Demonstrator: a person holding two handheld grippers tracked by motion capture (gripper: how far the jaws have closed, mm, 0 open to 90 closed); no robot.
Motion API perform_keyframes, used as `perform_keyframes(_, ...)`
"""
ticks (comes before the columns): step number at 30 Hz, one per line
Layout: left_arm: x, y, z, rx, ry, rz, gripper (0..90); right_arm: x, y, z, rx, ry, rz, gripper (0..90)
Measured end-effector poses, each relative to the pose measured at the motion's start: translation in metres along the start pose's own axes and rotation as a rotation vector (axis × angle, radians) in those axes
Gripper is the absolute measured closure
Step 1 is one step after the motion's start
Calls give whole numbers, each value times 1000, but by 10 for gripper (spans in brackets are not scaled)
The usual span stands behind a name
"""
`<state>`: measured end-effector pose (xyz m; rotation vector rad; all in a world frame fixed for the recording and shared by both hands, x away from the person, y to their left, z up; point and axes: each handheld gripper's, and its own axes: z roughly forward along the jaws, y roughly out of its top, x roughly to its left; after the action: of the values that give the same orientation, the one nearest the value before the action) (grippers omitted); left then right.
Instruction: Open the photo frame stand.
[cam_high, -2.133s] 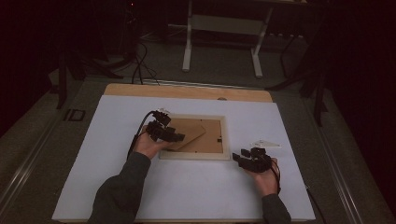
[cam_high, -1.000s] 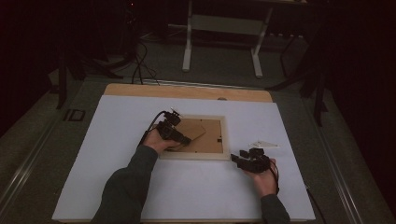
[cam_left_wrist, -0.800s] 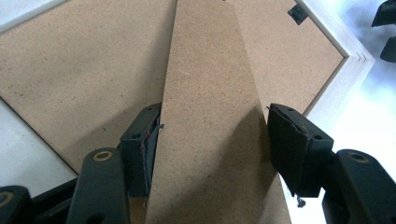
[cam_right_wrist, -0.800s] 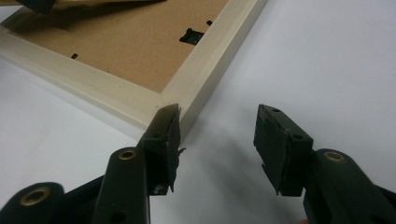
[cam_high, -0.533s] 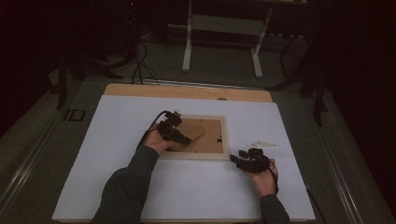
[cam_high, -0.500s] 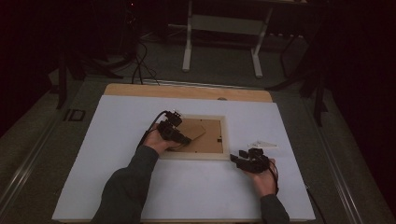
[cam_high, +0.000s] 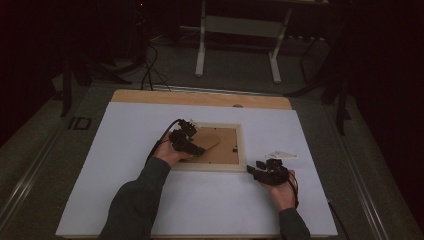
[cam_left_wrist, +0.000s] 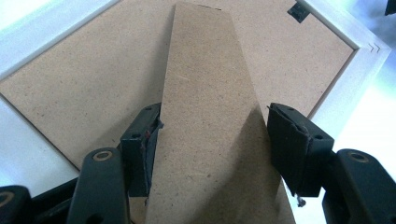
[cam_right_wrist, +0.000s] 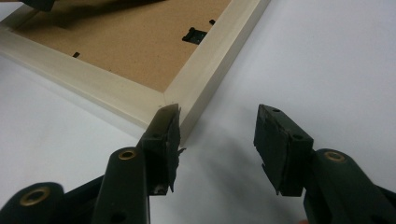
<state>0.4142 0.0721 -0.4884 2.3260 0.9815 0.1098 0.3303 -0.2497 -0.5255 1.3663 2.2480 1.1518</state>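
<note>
Left hand-held gripper (cam_left_wrist: 210, 140): jaws set either side of a long brown fibreboard stand flap (cam_left_wrist: 210, 116), one pad touching its edge, the other just clear; whether it pinches, I cannot tell; the flap rises tilted off the brown backing board (cam_left_wrist: 79, 84) of a pale wooden picture frame (cam_high: 241, 150) lying face down near the middle of the white-covered desk (cam_high: 125, 150). Right hand-held gripper (cam_right_wrist: 217, 130): jaws spread, holding nothing; one pad just beside the frame's near corner.
</note>
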Motion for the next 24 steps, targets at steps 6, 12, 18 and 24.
perform_keyframes(6,-5,0,-1,-11,29,33,395,0,0,0,-2,1,-2,500)
perform_keyframes(12,-11,0,-5,-34,62,76,394,-1,0,-1,-2,-1,-3,498)
perform_keyframes(18,-17,-4,-8,-63,90,101,393,-1,1,-1,-2,-1,-3,496)
perform_keyframes(24,-23,-6,-11,-81,117,126,393,-1,1,-1,1,3,-8,496)
